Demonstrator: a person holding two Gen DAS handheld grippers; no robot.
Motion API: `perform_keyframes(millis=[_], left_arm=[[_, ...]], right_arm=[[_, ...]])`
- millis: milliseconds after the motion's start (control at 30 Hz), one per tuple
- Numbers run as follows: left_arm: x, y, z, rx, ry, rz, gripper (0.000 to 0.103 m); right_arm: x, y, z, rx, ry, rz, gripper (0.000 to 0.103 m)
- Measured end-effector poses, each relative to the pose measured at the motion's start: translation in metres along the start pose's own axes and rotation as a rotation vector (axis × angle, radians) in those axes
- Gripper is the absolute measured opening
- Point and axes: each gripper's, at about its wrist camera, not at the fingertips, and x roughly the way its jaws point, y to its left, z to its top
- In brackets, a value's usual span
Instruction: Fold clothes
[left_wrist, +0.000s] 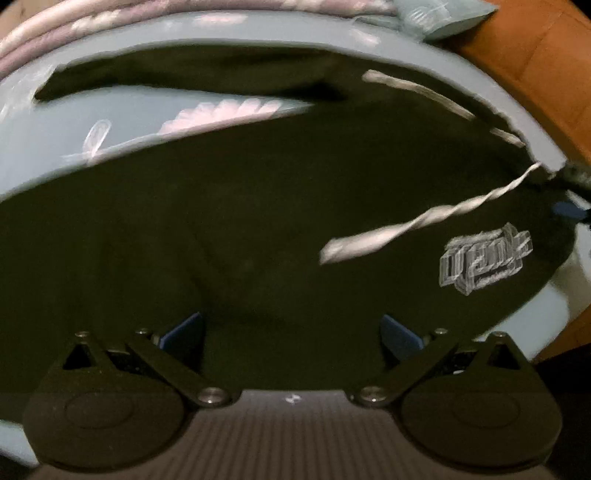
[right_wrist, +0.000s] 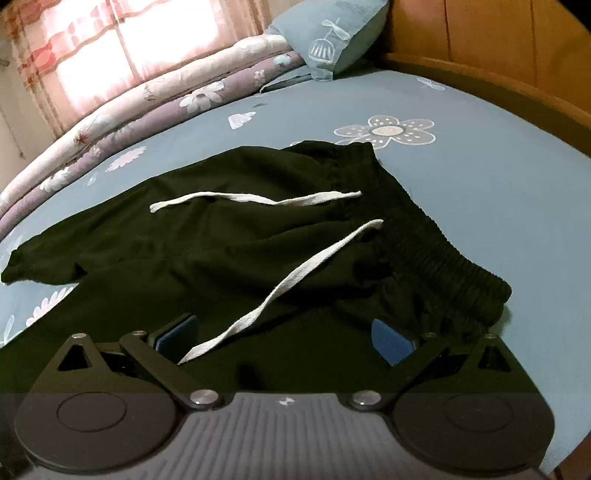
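The left wrist view is dim and motion-blurred; the right is sharper, with glare from the curtained window (right_wrist: 110, 48). Edges curve strongly.

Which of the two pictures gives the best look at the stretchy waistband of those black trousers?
The right wrist view: the gathered waistband of the black trousers lies sharp and almost whole across the blue sheet. In the left wrist view the trousers fill the blurred frame, and no waistband can be made out.
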Motion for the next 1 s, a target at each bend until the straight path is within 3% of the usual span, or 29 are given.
perform_keyframes(millis=[167, 300, 433, 567, 667, 867, 1000], left_arm=[[-0.021, 0.024, -0.017, -0.003, 0.041, 0.071, 0.102], [-0.037, 0.047, -0.010, -0.075, -0.030, 0.073, 0.102], [-0.022, 0.055, -0.006, -0.133, -0.007, 0.093, 0.102], [-0.013, 0.035, -0.014, -0.034, 0.013, 0.153, 0.102], [-0.024, 0.037, -0.011, -0.022, -0.016, 0.144, 0.102], [-0.055, 0.118, 0.011, -0.156, -0.129, 0.242, 0.102], [-0.053, 0.194, 0.010, -0.330, -0.034, 0.336, 0.102]], right_arm=[[0.001, 0.002, -0.002, 0.010, 0.011, 0.018, 0.102], [0.005, 0.008, -0.004, -0.010, 0.020, 0.018, 0.102], [0.008, 0.016, -0.003, -0.017, 0.023, 0.021, 0.102], [0.007, 0.027, -0.002, -0.030, 0.013, 0.046, 0.102], [0.010, 0.038, -0.001, -0.041, 0.016, 0.060, 0.102], [0.016, 0.063, 0.000, -0.077, 0.027, 0.084, 0.102], [0.018, 0.075, -0.001, -0.095, 0.027, 0.082, 0.102]])
